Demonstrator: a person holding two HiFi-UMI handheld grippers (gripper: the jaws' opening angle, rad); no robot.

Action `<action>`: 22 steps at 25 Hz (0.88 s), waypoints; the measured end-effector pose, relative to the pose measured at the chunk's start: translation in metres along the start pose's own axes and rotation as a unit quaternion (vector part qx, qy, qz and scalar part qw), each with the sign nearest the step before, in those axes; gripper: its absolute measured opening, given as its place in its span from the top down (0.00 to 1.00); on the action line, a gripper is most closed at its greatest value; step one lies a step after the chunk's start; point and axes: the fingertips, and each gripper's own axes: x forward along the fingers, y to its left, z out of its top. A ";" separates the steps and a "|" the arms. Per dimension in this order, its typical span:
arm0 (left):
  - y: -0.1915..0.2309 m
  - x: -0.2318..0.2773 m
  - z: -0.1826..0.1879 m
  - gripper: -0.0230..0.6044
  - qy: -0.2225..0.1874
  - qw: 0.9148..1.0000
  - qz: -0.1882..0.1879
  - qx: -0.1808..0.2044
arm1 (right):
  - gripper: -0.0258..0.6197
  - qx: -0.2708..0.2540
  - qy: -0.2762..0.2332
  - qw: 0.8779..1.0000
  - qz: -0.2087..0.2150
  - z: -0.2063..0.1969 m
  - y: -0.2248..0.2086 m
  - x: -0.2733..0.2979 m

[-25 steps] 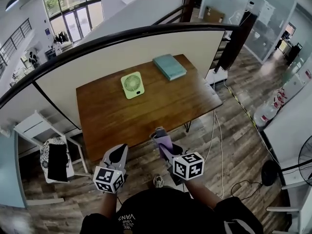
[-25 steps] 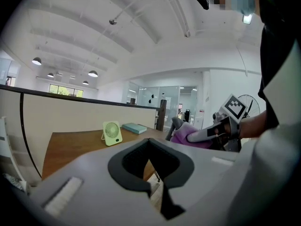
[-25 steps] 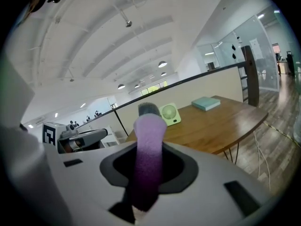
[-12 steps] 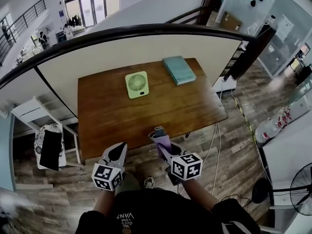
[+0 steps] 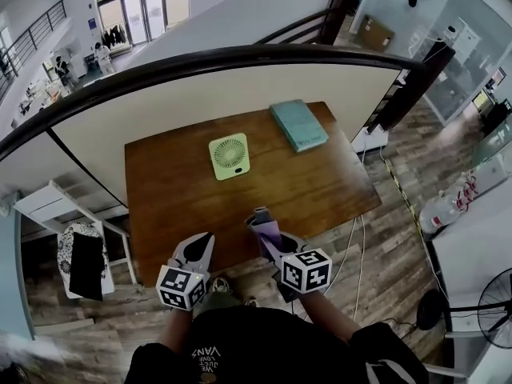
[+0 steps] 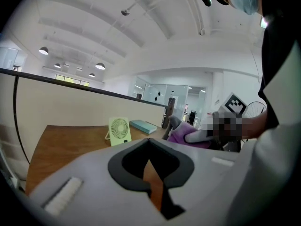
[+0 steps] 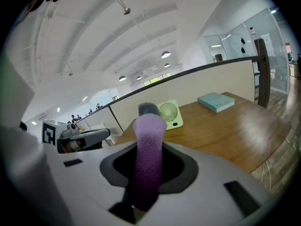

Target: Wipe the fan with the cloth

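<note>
A small light-green fan (image 5: 230, 155) stands upright near the middle of the far part of the brown wooden table (image 5: 176, 206). It also shows as the fan (image 6: 119, 130) and the fan (image 7: 170, 114) in the two gripper views. My right gripper (image 5: 262, 224) is shut on a purple cloth (image 5: 268, 232), held over the table's near edge. The cloth (image 7: 148, 159) fills the jaws, well short of the fan. My left gripper (image 5: 198, 252) hangs just off the near edge, shut on nothing (image 6: 149, 145).
A flat teal book-like block (image 5: 298, 124) lies at the table's far right. A curved partition wall with a dark rail (image 5: 200, 62) backs the table. A white chair (image 5: 76, 246) stands to the left. Cables (image 5: 352, 238) and a floor fan (image 5: 498, 294) are on the right.
The head view has shifted a little, so the table and fan sit slightly lower and to the right in the picture. Both grippers keep their places and states near the table's front edge.
</note>
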 end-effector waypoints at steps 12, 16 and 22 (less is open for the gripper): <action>0.079 0.058 0.020 0.95 0.020 0.999 -0.041 0.012 | 0.81 0.010 -0.009 0.999 -0.036 0.046 -0.016 0.076; 0.096 0.075 0.018 0.95 0.024 0.999 -0.049 0.009 | 0.81 0.007 -0.005 0.999 -0.041 0.054 -0.018 0.099; 0.110 0.101 0.007 0.95 0.036 0.999 -0.036 -0.012 | 0.81 -0.010 0.026 0.999 -0.021 0.060 -0.034 0.130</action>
